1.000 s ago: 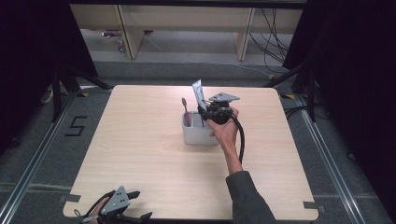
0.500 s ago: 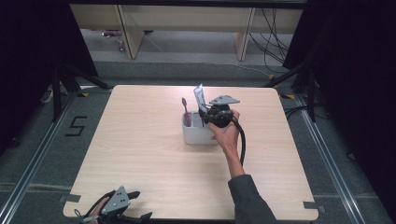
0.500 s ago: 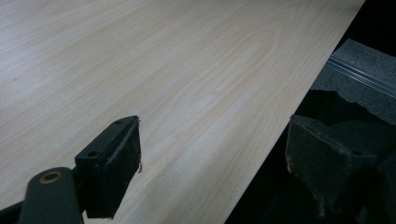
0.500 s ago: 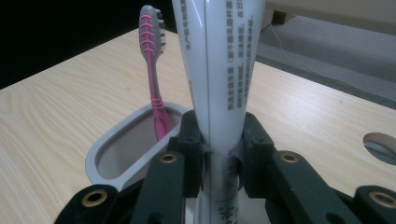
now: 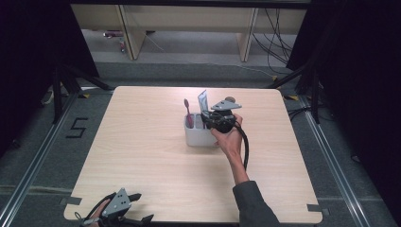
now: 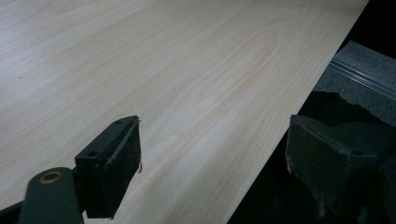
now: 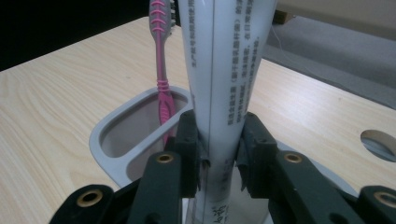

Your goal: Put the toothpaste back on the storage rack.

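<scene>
Hardly anything has shifted over the last second: the right claw (image 7: 218, 154) sits over the holder as before, and the tube seems at most a touch lower, which I take to mean the lowering is nearly done and letting go is what remains. Its two black jaws are pressed against either side of a white toothpaste tube (image 7: 224, 70), which stands upright between them with its lower end down inside the near compartment of the grey holder (image 7: 112, 126). From above, the tube (image 5: 203, 101) rises out of the holder (image 5: 198, 137) just beside the right hand (image 5: 228, 137). A pink toothbrush (image 7: 162, 65) stands in the other compartment, bristles up, leaning against the rim, apart from the tube; from the high camera it (image 5: 188, 111) pokes out at the holder's left end. How deep the tube's base sits, I cannot tell, since the claw hides it. The holder stands a little beyond the middle of the wooden table (image 5: 142, 156). Far back at the near left corner, the left claw (image 6: 212, 154) rests idle with its jaws wide apart, nothing between them, hanging over the table edge (image 6: 261, 154)
</scene>
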